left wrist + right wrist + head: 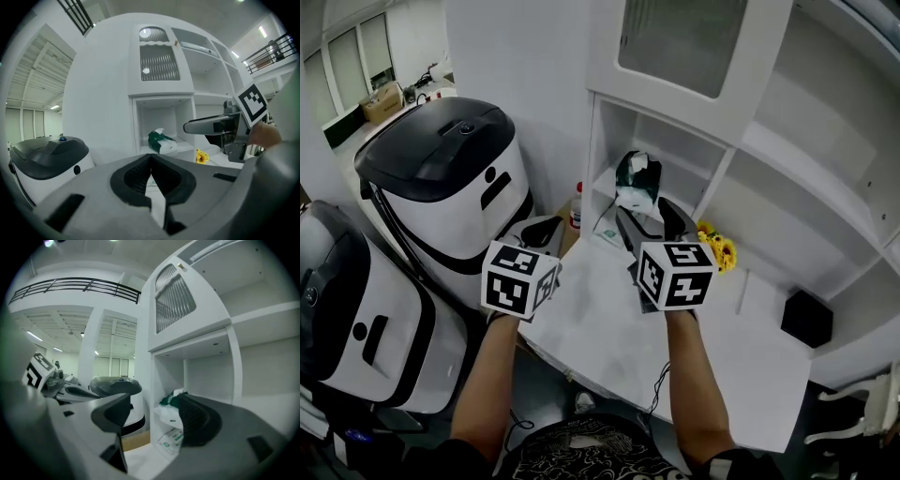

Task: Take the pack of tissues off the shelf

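A green and white pack of tissues (637, 180) stands in the lowest open compartment of the white shelf unit (602, 141). My right gripper (645, 212) is open, and its tips are just short of the pack, with nothing between the fingers. In the right gripper view the pack (169, 405) shows in the gap between the wide-apart jaws of the right gripper (154, 404). My left gripper (541, 230) hovers further left over the table's corner, shut and empty. In the left gripper view the left gripper (151, 159) points toward the pack (161, 140).
A flat green-printed packet (607, 231) lies on the white table (609, 328) below the shelf. Yellow flowers (718, 249) sit to the right, and a red-capped bottle (576, 208) to the left. Two white appliances with black lids (441, 178) (347, 309) crowd the left side. A black box (807, 319) stands on the right.
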Motion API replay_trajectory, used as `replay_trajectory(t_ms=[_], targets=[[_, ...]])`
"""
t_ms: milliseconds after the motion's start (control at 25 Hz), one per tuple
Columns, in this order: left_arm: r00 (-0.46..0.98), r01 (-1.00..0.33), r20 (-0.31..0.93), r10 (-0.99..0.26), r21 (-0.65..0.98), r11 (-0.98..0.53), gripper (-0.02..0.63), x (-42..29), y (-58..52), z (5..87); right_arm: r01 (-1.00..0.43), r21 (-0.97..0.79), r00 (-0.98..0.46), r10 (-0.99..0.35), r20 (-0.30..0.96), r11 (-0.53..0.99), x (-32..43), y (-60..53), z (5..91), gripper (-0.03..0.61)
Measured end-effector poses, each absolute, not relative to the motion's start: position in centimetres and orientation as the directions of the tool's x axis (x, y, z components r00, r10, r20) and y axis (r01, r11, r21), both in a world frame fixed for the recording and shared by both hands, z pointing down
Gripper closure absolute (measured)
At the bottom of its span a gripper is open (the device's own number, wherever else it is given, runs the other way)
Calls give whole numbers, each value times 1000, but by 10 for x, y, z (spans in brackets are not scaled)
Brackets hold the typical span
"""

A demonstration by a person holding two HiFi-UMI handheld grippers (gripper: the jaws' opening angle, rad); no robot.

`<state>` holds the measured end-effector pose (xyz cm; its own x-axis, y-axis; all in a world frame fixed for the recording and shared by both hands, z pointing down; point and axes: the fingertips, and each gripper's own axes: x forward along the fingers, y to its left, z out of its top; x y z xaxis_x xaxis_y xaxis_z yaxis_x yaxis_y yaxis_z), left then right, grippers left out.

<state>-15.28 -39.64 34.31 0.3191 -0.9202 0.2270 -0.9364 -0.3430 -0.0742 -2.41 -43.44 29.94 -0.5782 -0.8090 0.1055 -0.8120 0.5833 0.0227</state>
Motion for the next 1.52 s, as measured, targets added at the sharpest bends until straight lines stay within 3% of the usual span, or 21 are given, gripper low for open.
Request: replay_trajectory(t_ms=[560, 1520], targets=[[311, -938, 239, -920, -77, -337, 606, -156, -438, 344, -805, 63, -573, -801, 173, 590, -35, -494, 320, 249], [498, -853, 211, -841, -53, -519, 606, -189, -482, 344, -896, 115, -377, -871, 314, 429, -55, -549, 351, 209]])
